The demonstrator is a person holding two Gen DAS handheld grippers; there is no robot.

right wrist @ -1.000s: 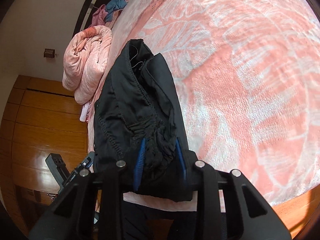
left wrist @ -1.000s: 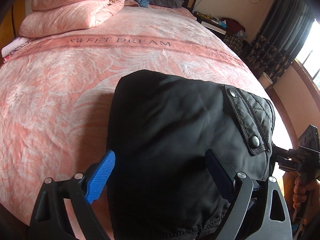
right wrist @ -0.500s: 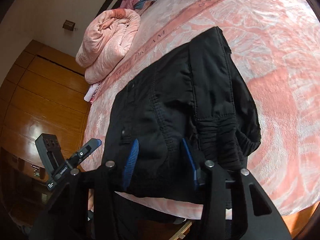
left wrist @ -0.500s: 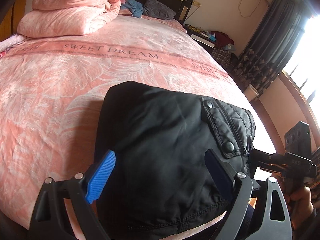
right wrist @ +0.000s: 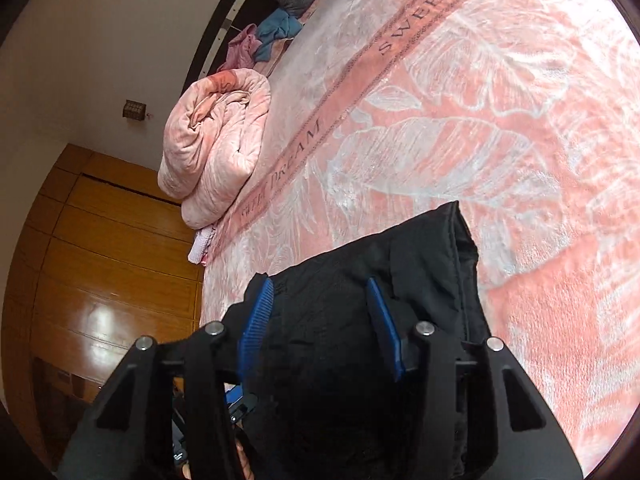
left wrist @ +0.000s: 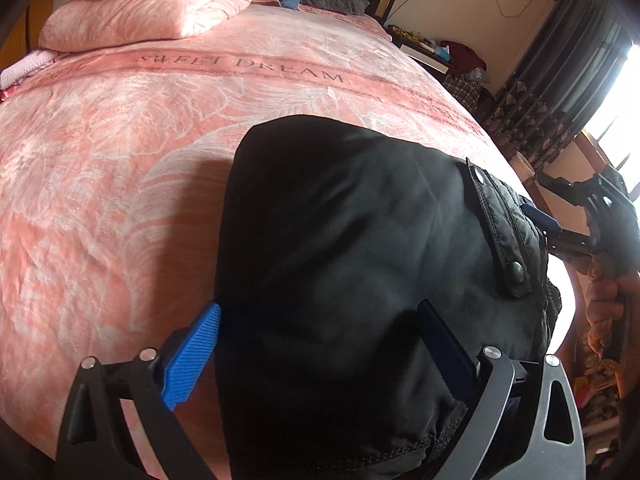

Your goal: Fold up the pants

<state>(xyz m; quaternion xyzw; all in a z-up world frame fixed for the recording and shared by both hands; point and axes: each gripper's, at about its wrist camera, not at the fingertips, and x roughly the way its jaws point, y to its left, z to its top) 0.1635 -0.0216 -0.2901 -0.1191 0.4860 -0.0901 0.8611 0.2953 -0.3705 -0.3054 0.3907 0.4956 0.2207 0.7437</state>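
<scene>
Lying low in both views on the pink bed cover [left wrist: 120,168], the black pants [left wrist: 352,280] sit between the wide-open left gripper [left wrist: 320,344] and the open right gripper [right wrist: 320,328], though only the left view shows their snap pocket flap [left wrist: 504,232].
</scene>
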